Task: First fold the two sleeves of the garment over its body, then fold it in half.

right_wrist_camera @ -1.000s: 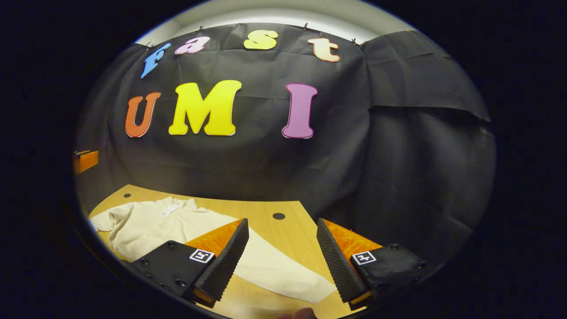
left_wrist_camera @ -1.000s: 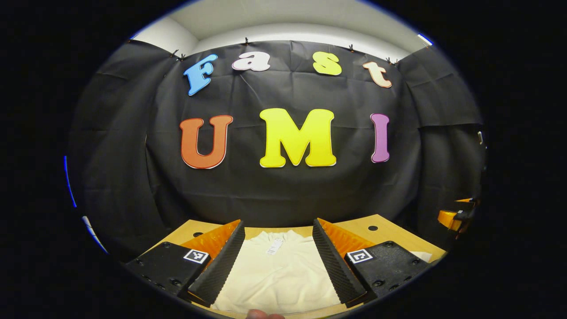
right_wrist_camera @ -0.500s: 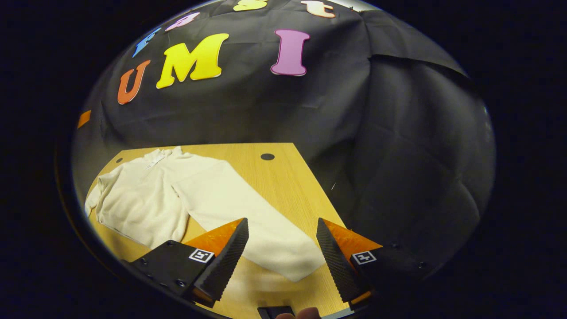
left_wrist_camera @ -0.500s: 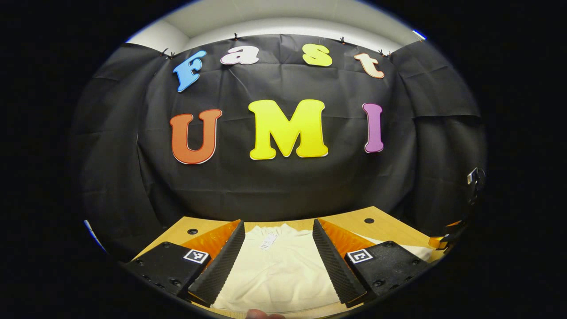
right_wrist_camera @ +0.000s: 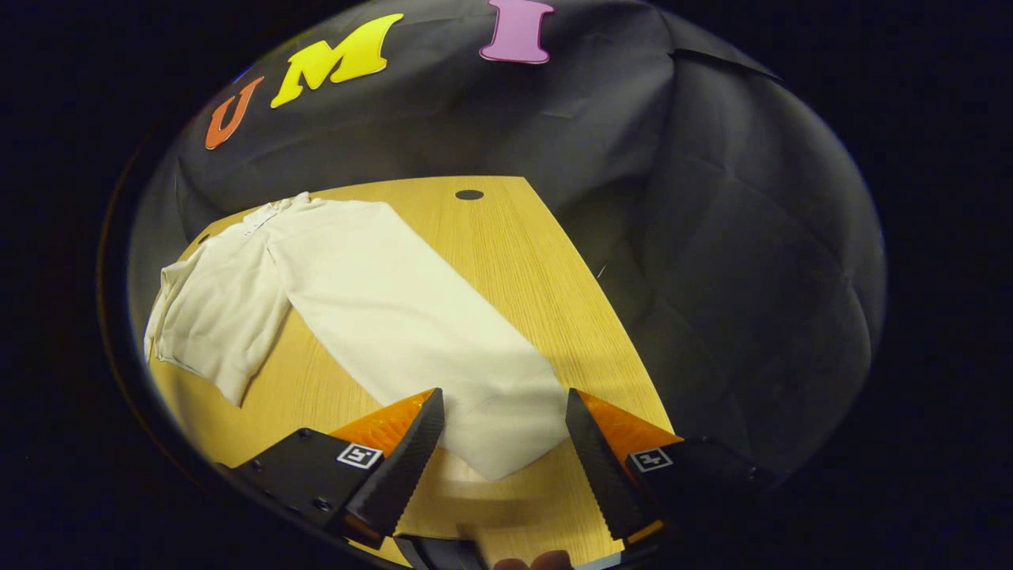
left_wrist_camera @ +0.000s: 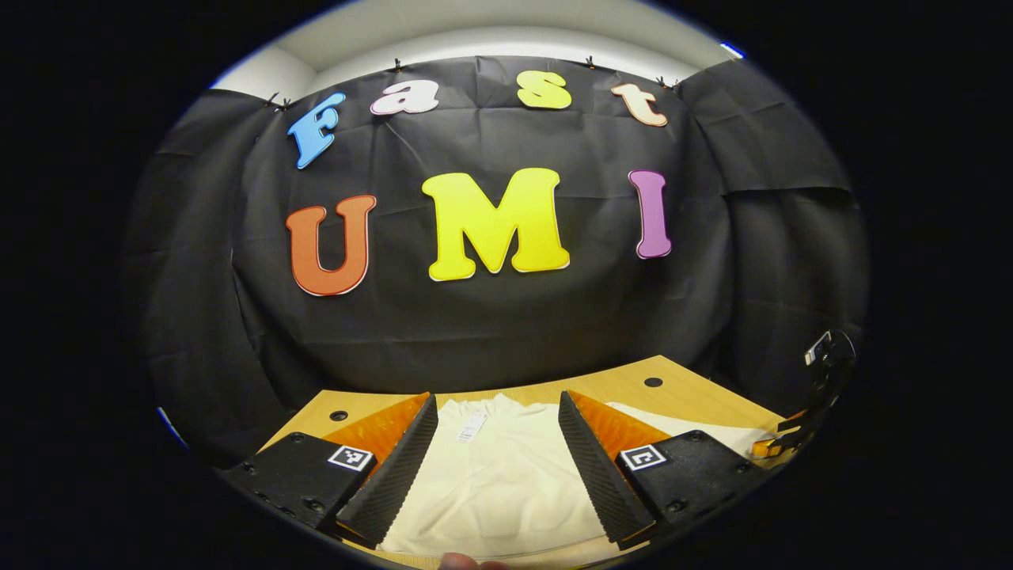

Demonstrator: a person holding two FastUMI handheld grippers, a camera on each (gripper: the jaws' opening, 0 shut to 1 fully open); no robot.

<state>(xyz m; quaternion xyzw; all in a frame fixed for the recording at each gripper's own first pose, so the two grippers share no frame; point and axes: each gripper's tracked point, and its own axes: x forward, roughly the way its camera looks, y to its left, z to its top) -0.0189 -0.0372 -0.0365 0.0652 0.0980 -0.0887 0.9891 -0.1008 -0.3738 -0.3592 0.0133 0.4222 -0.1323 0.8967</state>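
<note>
**Both grippers open over cream garment**

Cream long-sleeved top (right_wrist_camera: 237,301) lies flat on wooden desk (right_wrist_camera: 522,261), collar twd back edge. One sleeve (right_wrist_camera: 411,332) runs out diagonally, cuff near desk's right edge. R gripper (right_wrist_camera: 503,451) hangs over that cuff, fingers wide apart, holding nothing. L gripper (left_wrist_camera: 497,463) wide open above garment body (left_wrist_camera: 498,475), gripping nothing, front edge of desk just below

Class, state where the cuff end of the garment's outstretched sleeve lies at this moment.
In the right gripper view, the sleeve cuff lies flat on the wooden table, between the open fingers of the right tool, at the bottom centre.
</note>
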